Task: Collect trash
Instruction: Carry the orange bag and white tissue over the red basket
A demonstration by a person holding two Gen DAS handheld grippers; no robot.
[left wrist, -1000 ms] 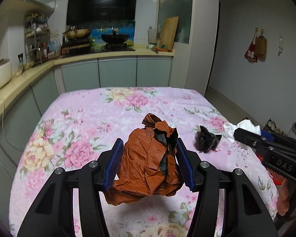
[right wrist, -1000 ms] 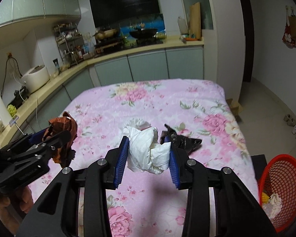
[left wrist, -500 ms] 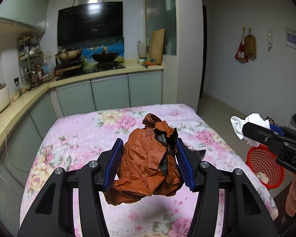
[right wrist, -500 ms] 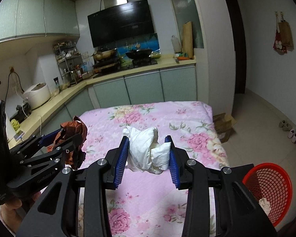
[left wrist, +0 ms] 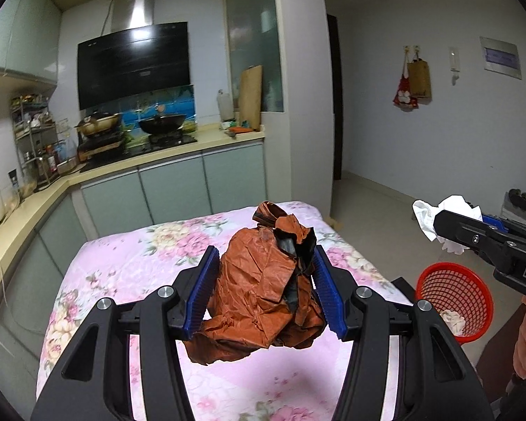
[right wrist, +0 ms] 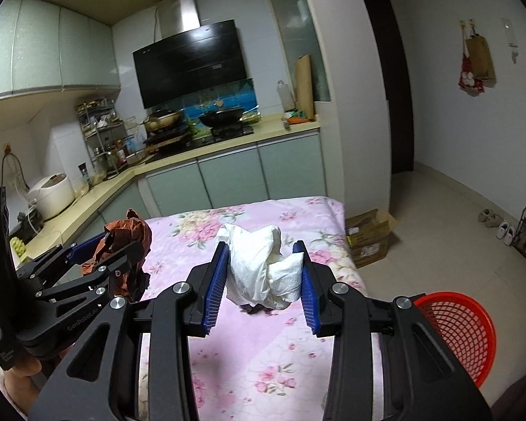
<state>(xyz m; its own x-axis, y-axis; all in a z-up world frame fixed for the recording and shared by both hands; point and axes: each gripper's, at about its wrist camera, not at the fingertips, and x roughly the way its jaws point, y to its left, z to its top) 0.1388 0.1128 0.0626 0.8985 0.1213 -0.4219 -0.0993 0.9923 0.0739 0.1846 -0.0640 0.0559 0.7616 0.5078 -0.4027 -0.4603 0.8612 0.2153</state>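
My left gripper [left wrist: 264,289] is shut on a crumpled orange-brown plastic bag [left wrist: 263,291] and holds it in the air above the floral table [left wrist: 129,263]. My right gripper [right wrist: 261,280] is shut on a crumpled white tissue [right wrist: 259,266], also held above the table [right wrist: 263,358]. The right gripper with the tissue [left wrist: 438,221] shows at the right of the left wrist view, above a red mesh basket [left wrist: 454,301]. The left gripper with the bag [right wrist: 126,242] shows at the left of the right wrist view. A small black scrap [right wrist: 256,310] lies on the table, mostly hidden under the tissue.
The red basket [right wrist: 456,333] stands on the floor off the table's right front corner and holds some pale trash. A cardboard box [right wrist: 368,235] sits on the floor beyond the table's far right corner. Kitchen counters [right wrist: 87,196] run along the left and the back.
Both grippers have risen and tilted up with their loads. The table has dropped lower in both views. The red basket has come into the left wrist view.
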